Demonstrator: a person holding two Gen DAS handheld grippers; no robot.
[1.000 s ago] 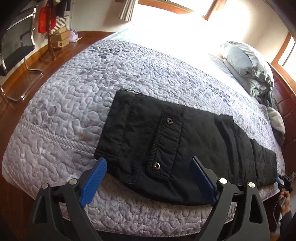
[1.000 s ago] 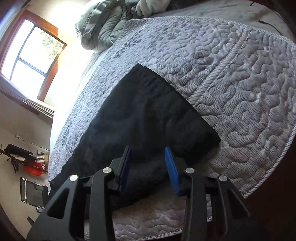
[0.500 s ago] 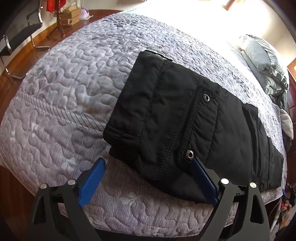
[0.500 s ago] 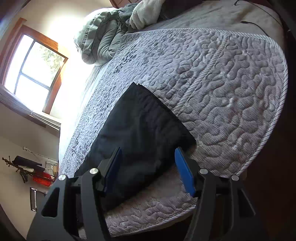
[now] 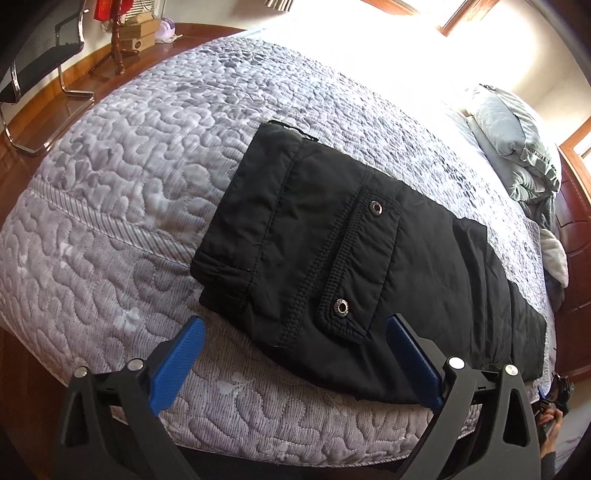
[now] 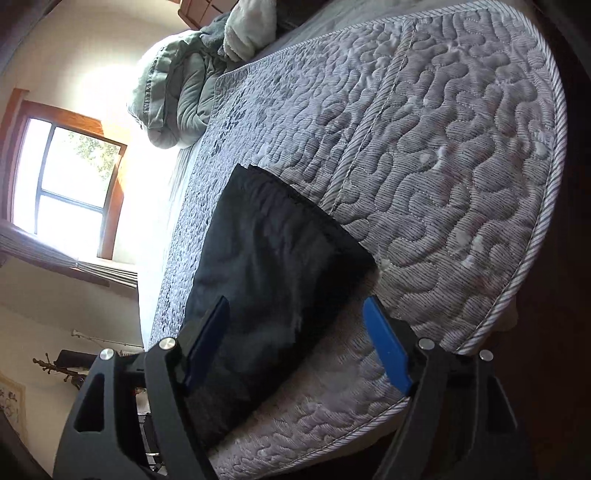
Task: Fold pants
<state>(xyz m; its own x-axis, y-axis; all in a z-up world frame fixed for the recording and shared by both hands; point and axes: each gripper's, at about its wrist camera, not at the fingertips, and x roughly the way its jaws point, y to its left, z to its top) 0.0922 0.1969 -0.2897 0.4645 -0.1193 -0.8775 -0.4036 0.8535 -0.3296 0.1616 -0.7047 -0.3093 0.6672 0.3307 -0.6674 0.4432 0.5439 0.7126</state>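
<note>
Black pants (image 5: 369,258) lie flat along the near edge of a gray quilted bed (image 5: 129,206). Left claw (image 5: 295,325) at 6 o'clock, fingers wide apart, empty. Right claw (image 6: 295,314) likewise apart at the pants' other end. Pillows (image 5: 517,147) at 2 o'clock.

We see a bed (image 5: 110,229) covered by a grey quilt (image 5: 207,110) stitched in a meandering pattern, with a ribbed band running near its edge. In the right wrist view the quilt (image 6: 461,155) ends in a striped piped border at the rounded corner of the bed (image 6: 517,295). Black pants (image 5: 332,258) lie flat on the quilt near the front edge, stretched lengthwise along it; a flap with two metal snaps (image 5: 376,208) faces up. Their far end (image 6: 273,258) lies flat beside the ribbed band. At the head of the bed we see a bunched grey-green duvet (image 5: 517,140) (image 6: 177,92) and a pale fleecy cloth (image 6: 251,26) next to it.
</note>
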